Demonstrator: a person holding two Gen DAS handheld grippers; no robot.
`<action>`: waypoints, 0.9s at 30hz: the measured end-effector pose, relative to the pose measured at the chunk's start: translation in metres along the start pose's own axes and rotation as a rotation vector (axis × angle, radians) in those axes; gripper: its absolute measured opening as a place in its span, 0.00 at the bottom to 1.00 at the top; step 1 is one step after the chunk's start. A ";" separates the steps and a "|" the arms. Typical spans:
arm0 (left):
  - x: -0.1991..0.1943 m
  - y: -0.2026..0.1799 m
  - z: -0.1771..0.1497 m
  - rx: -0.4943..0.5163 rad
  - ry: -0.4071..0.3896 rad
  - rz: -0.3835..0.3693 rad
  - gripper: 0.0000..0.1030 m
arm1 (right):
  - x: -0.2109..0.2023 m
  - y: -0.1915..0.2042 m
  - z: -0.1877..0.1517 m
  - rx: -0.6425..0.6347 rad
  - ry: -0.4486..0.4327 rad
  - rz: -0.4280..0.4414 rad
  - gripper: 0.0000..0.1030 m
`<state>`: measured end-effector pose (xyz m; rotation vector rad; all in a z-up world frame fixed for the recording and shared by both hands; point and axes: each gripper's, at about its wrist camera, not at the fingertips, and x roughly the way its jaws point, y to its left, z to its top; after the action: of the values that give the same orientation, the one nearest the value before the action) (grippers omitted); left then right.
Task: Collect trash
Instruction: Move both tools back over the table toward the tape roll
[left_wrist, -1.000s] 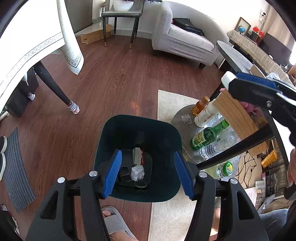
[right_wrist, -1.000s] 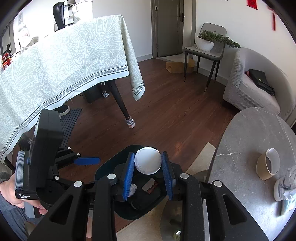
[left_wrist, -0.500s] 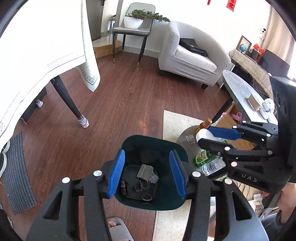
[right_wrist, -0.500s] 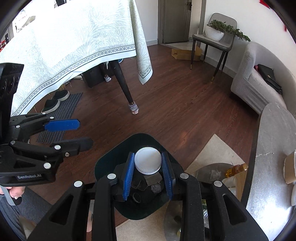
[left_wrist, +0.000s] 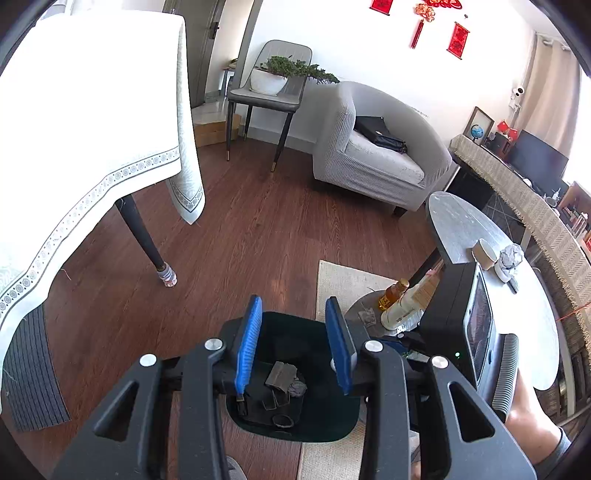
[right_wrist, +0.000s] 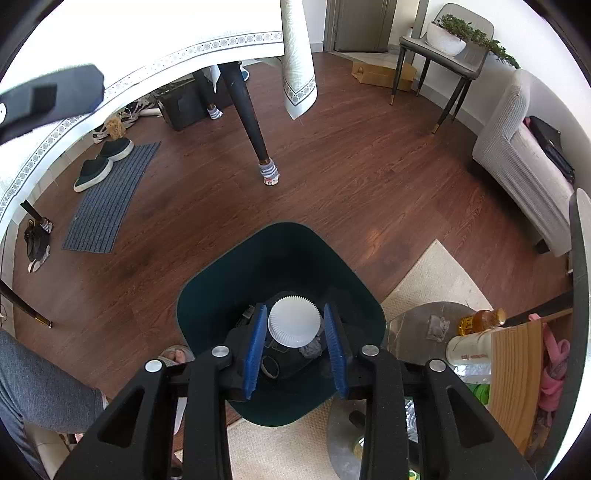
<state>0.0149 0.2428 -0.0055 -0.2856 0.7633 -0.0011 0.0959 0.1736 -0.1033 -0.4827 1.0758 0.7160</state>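
Observation:
A dark green trash bin (right_wrist: 280, 258) stands on the wood floor and holds several dark scraps and a crumpled tissue (left_wrist: 295, 387). My right gripper (right_wrist: 294, 325) hangs right over the bin's mouth, shut on a white fluted paper cup (right_wrist: 293, 323). My left gripper (left_wrist: 293, 332) is open and empty, also above the bin (left_wrist: 314, 421). On the grey table top lie a brown paper cup (left_wrist: 484, 253) and a crumpled white paper (left_wrist: 511, 256).
A low round side table (right_wrist: 417, 325) with bottles (right_wrist: 480, 321) stands right of the bin on a beige rug (right_wrist: 436, 269). A cloth-covered table and its leg (right_wrist: 251, 122) stand beyond, a grey armchair (left_wrist: 376, 155) at the back. A person's foot (right_wrist: 177, 356) is beside the bin.
My right gripper has come lower and further over the bin with the cup still held. My left gripper has risen and tilted up, showing more of the room.

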 end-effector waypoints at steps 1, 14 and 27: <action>-0.002 0.000 0.002 0.002 -0.007 0.002 0.36 | 0.000 0.000 -0.001 0.002 0.003 0.007 0.38; -0.014 -0.006 0.018 -0.020 -0.075 -0.006 0.36 | -0.016 -0.004 -0.011 0.001 -0.027 0.028 0.38; -0.015 -0.035 0.031 0.001 -0.121 -0.016 0.36 | -0.076 -0.015 -0.007 0.027 -0.198 0.056 0.30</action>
<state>0.0286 0.2181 0.0349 -0.2885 0.6413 0.0005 0.0809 0.1365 -0.0364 -0.3522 0.9147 0.7810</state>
